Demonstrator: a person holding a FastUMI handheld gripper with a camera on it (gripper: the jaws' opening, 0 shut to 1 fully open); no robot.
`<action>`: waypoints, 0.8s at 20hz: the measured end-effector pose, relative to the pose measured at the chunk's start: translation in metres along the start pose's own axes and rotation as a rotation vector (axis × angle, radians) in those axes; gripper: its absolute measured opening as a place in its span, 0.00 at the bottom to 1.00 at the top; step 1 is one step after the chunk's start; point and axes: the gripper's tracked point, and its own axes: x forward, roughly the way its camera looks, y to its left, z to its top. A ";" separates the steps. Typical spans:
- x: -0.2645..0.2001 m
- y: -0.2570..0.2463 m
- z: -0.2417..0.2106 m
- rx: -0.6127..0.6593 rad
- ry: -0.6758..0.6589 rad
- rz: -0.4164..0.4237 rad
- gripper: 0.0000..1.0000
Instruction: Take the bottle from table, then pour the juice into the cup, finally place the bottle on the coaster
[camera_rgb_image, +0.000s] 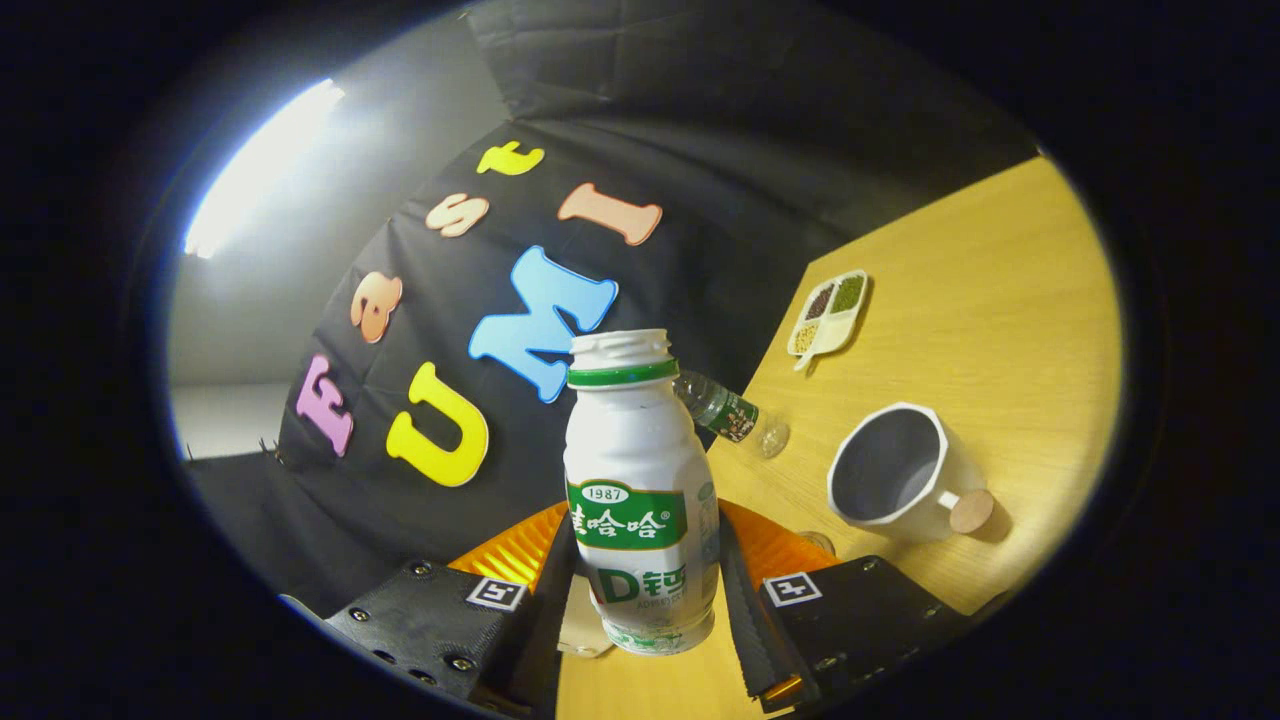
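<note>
White capless bottle (638, 500) tilted between claw (645, 590) fingers, white cup (895, 470) beside

The one camera rides the gripper (645, 600), looking forward along its fingers — tilted, close behind the bottle (638, 490), with the table (990, 300) beyond.

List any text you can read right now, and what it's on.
Bottle, gripped between the hand-held gripper fingers: printed green label, not transcribed.
Small clear bottle lying beyond: label too small.
Gripper's square markers: patterns, no words.
Cup: none.
</note>
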 end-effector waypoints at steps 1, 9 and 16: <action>0.002 -0.001 -0.003 -0.068 0.008 -0.008 0.71; 0.040 -0.007 -0.028 -0.646 0.041 -0.057 0.71; 0.078 -0.019 -0.044 -0.807 0.067 -0.061 0.71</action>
